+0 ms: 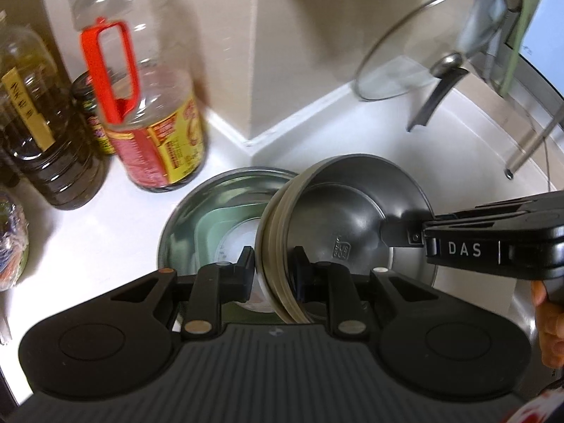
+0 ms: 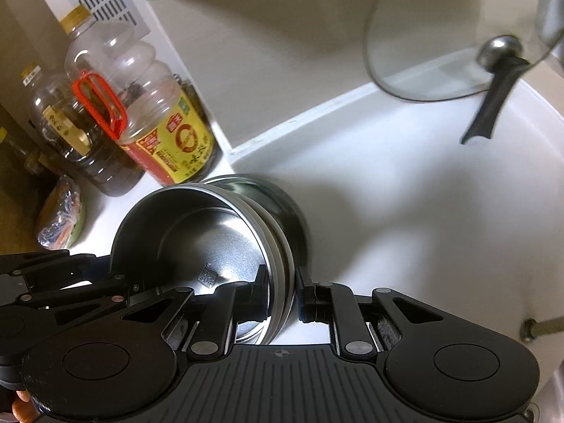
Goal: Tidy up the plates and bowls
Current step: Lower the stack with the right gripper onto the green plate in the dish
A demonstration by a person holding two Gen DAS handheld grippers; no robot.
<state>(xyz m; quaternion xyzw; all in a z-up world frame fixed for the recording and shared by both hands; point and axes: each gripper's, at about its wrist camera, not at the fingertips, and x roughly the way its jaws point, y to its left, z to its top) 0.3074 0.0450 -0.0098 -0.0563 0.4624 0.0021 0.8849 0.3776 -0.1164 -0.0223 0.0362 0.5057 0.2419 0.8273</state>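
Low in both frames' centre, my left gripper and right gripper clench opposite rims of the tilted bowl stack, just right of the bowl on the worktop.

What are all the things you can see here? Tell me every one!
steel bowls: a nested stack, silver, tilted, gripped at both rims above the counter
big steel bowl: one, silver, on the white counter behind the stack
oil bottles: two large, one nearly empty with a red handle, one dark, at the back left
small jar: one, dark, between the bottles
glass lid: one, clear, leaning on the wall at the right
wrapped packet: one, far left
left gripper: black, shut on the stack's rim
right gripper: black, shut on the opposite rim
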